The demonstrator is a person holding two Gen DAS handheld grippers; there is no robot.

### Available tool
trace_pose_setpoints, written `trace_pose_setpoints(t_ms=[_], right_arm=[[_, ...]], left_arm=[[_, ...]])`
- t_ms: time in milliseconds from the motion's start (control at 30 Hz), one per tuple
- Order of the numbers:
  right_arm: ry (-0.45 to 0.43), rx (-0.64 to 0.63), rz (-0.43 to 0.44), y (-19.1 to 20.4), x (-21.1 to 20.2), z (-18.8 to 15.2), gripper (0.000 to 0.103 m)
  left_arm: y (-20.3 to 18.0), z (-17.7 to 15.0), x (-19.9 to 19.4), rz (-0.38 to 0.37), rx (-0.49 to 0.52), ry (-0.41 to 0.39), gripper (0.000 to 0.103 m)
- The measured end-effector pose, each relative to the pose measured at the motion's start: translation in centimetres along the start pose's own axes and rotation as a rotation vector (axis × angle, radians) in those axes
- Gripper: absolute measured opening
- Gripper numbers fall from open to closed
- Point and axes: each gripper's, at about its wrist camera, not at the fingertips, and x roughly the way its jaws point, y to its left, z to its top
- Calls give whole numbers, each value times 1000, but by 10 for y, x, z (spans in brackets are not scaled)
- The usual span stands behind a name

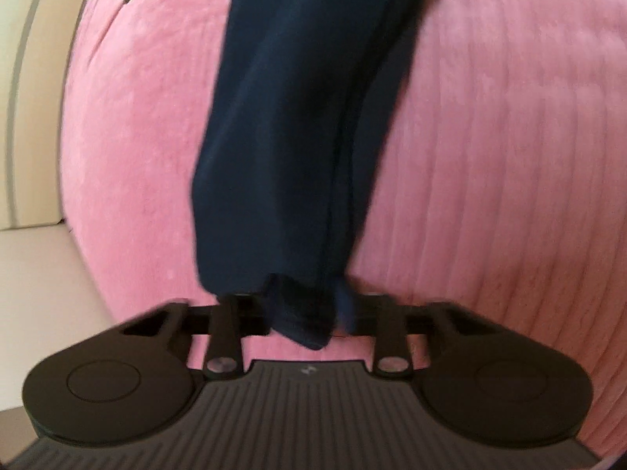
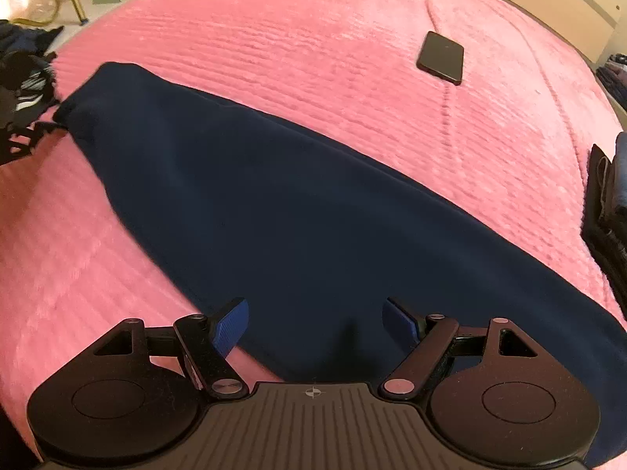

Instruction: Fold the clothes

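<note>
Item 1: navy garment (image 2: 298, 211). We find it laid out long and narrow on the pink ribbed bedspread (image 2: 313, 39), running from the far left of the right wrist view down to the near right.

Item 2: left gripper (image 1: 309, 313). We see it clenched on 1 end of the navy garment (image 1: 290, 137); a bunched tip of cloth pokes out between the fingers toward the camera, and the rest stretches away over the pink bedspread (image 1: 490, 156). The fingertips themselves are buried in the fabric.

Item 3: right gripper (image 2: 315, 321). We log its 2 blue-padded fingers (image 2: 231, 327) as spread apart and grasping nothing. The left one sits at the garment's near hem, the right one over the cloth, and the wide end of the garment lies between and under them. Whether the pads touch the fabric, we cannot tell.

Item 4: black phone (image 2: 441, 56), flat on the bedspread, well apart from the garment.

Item 5: stack of dark clothes (image 2: 611, 203) at the right edge.
</note>
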Motion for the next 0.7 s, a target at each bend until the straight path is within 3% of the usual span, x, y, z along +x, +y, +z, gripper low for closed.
trace_pose_setpoints(t_ms=[167,300,467,633,700], right_arm=[[11,5,-15,31,10,31,78],[25,-22,16,61,26,55,78],[33,-6,68,83,38,73,78],[75,137,99,73,56,69,78],[94,226,108,60,64,63,78]], left_arm=[[30,-37,-6,33,-87,-85,6],[30,-42,6,-90,-104,-94,11],[53,-60,11,-174,-280,-50,16],[85,-79,4,-199,-481,-75,18],[94,-70,2,-198,-515,-104,18]])
